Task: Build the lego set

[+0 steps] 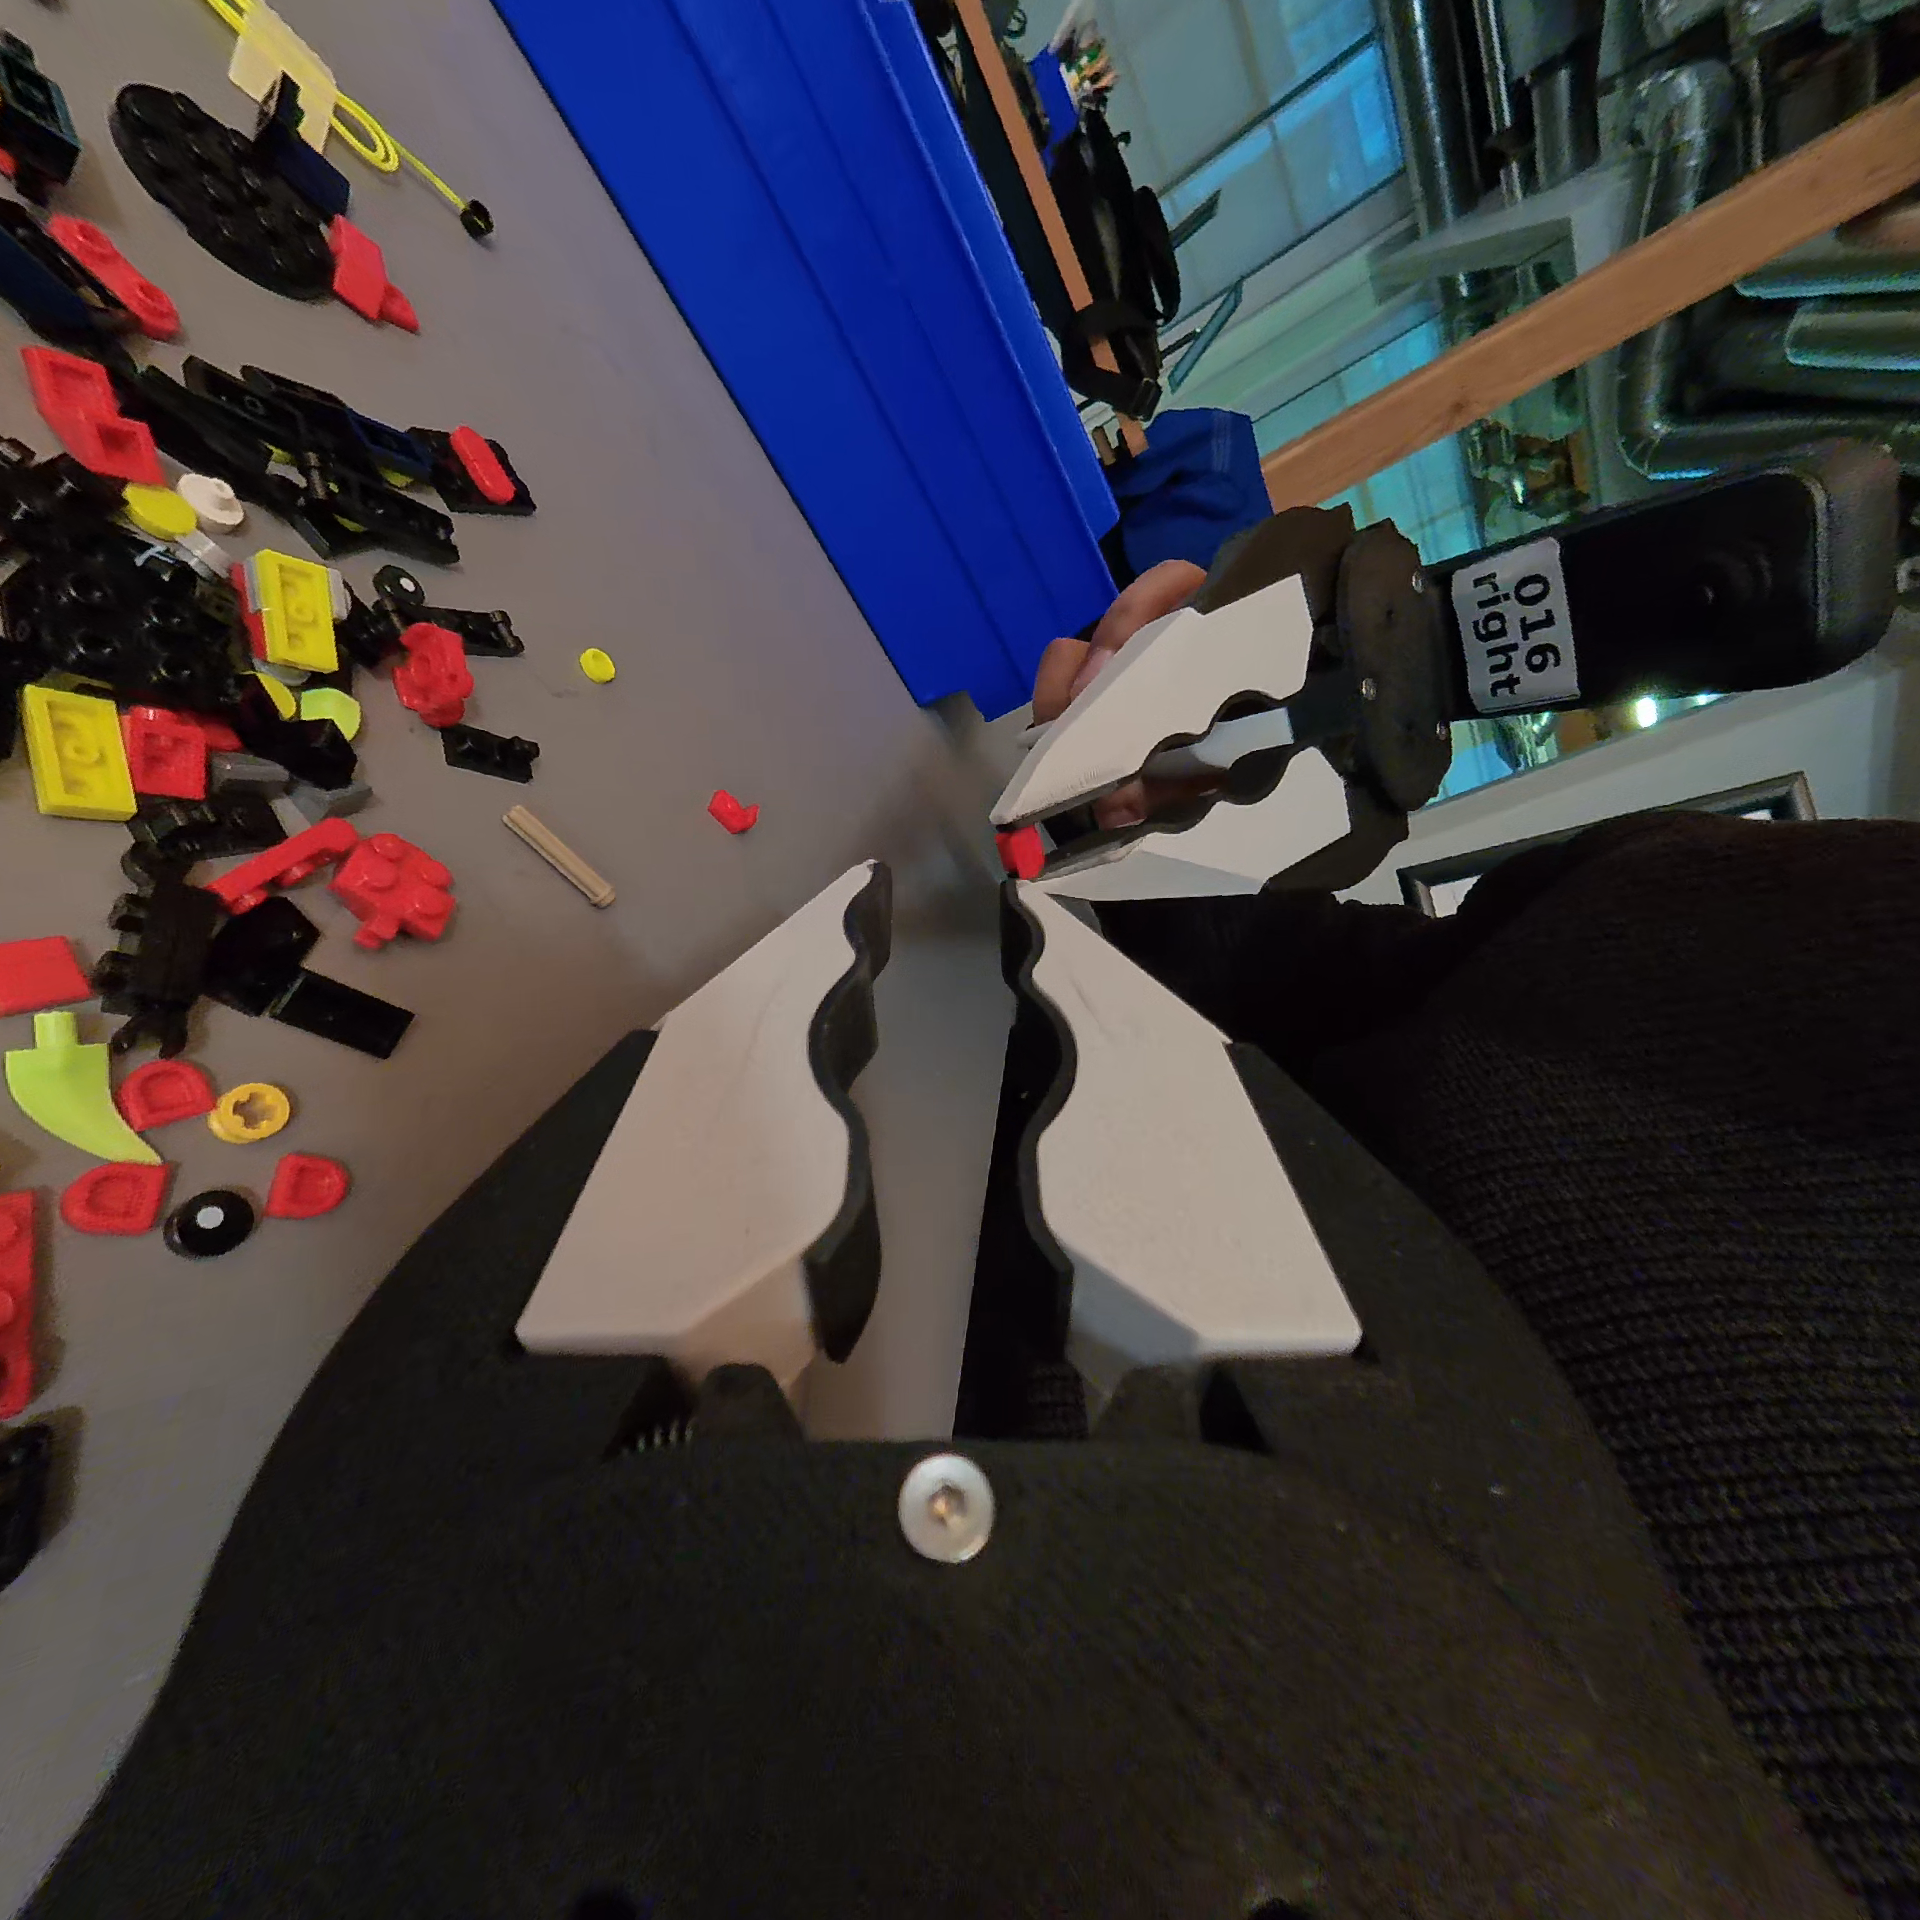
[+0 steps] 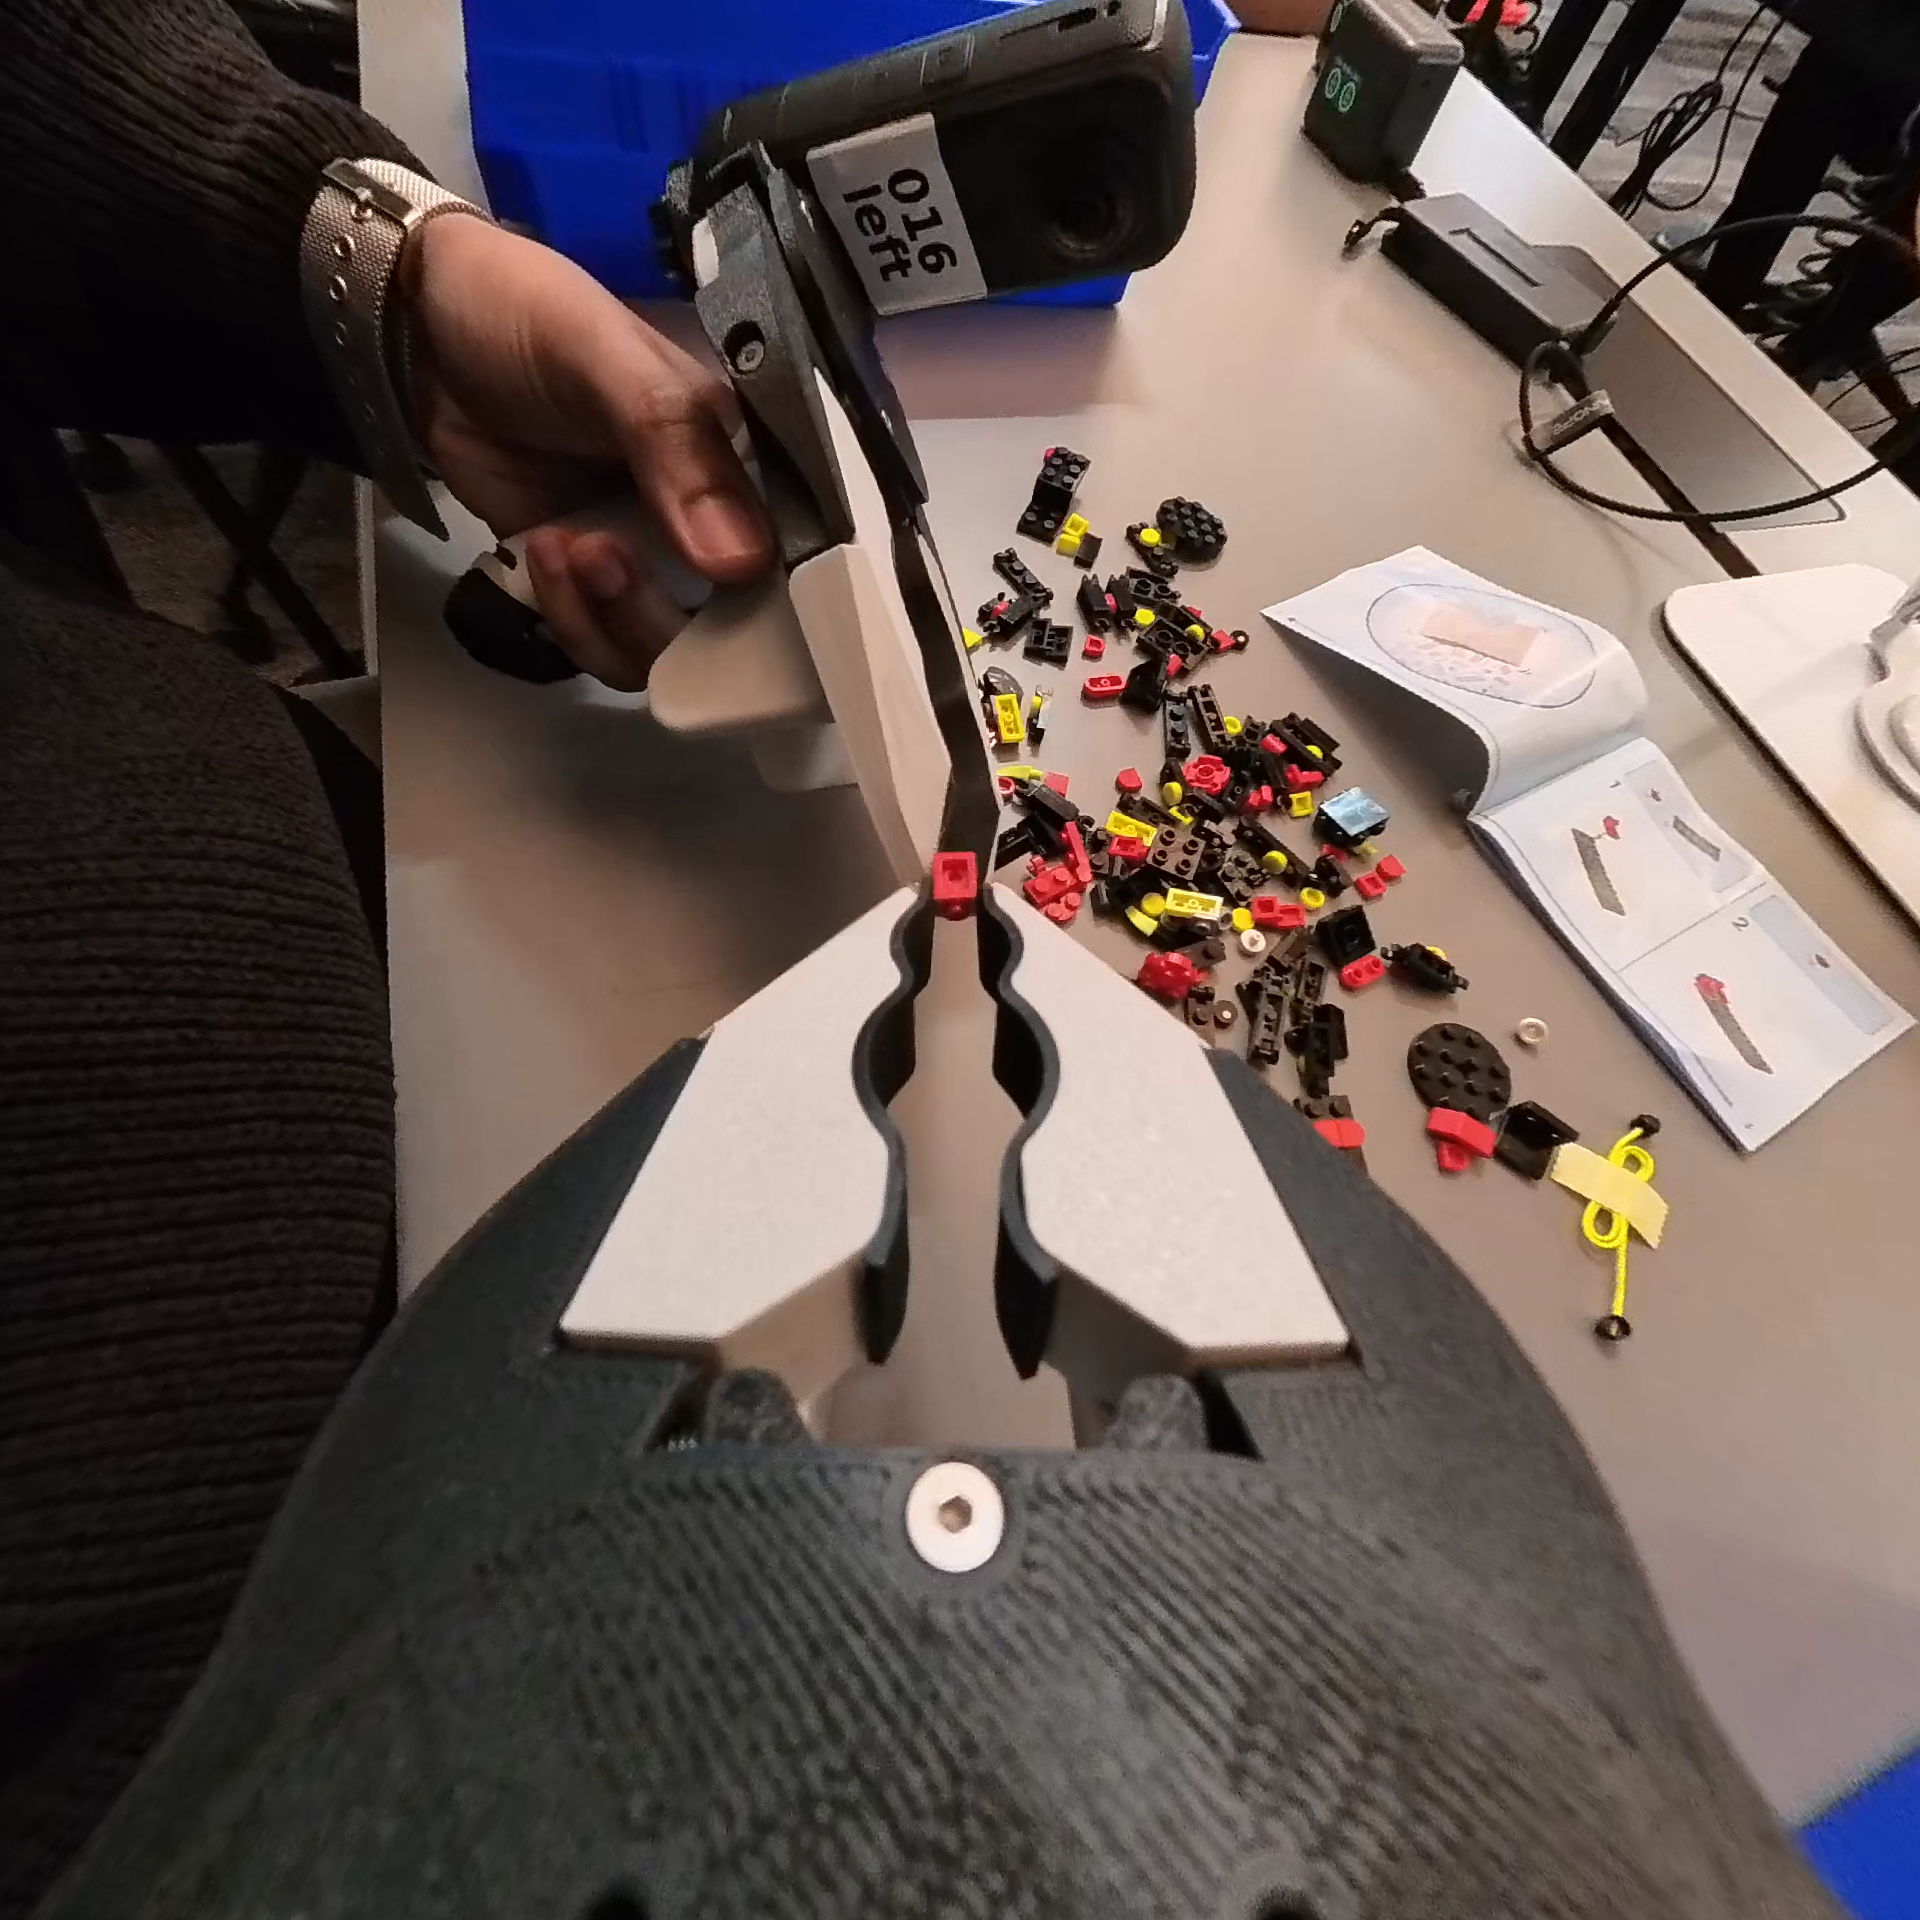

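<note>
My right gripper (image 2: 954, 902) is shut on a small red brick (image 2: 956, 876), pinched at the very fingertips and held above the grey table (image 2: 644, 883). The left wrist view shows the same gripper (image 1: 1016, 850) and brick (image 1: 1021, 852). My left gripper (image 1: 945, 885) is open with a narrow gap and nothing between its jaws. Its tips are right next to the red brick. The right wrist view shows it (image 2: 940, 831) side-on, pointing down at the brick. A pile of red, black and yellow lego pieces (image 2: 1195, 831) lies on the table, to the left in the left wrist view (image 1: 208, 675).
An open instruction booklet (image 2: 1558, 810) lies right of the pile. A blue bin (image 2: 623, 104) stands at the back. A black round plate (image 2: 1458, 1065), a yellow string (image 2: 1610, 1216), a power adapter (image 2: 1475, 260) with cables and a white stand base (image 2: 1787, 675) are also on the table. Less than 4 cm separates the two grippers' tips.
</note>
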A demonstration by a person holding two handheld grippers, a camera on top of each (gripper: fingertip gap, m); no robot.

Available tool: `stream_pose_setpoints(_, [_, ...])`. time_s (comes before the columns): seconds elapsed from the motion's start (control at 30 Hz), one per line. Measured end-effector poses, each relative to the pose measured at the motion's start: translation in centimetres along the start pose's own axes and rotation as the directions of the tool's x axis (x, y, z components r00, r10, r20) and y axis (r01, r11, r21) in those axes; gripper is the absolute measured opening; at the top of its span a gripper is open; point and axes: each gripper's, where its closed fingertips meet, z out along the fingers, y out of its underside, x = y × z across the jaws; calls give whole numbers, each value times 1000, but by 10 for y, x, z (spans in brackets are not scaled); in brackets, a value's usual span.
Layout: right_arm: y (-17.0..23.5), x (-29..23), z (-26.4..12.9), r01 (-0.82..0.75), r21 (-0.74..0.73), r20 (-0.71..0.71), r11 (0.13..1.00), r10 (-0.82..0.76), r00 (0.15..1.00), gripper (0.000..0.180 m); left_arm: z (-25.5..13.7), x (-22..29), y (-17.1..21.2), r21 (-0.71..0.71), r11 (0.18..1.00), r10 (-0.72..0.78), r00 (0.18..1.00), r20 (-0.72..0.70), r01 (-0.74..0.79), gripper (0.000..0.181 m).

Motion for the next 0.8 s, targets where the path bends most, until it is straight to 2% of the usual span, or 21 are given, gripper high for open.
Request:
stream_pose_setpoints(0.47, [2, 6, 0, -31, 15, -6, 999, 31, 999, 6, -3, -1, -4, 19, 1000, -22, 1000, -18, 22, 21])
stream_pose_setpoints(0.8, [-4, 13, -6, -117, 94, 23, 989, 115, 993, 6, -4, 4, -8, 35, 999, -17, 998, -53, 19, 24])
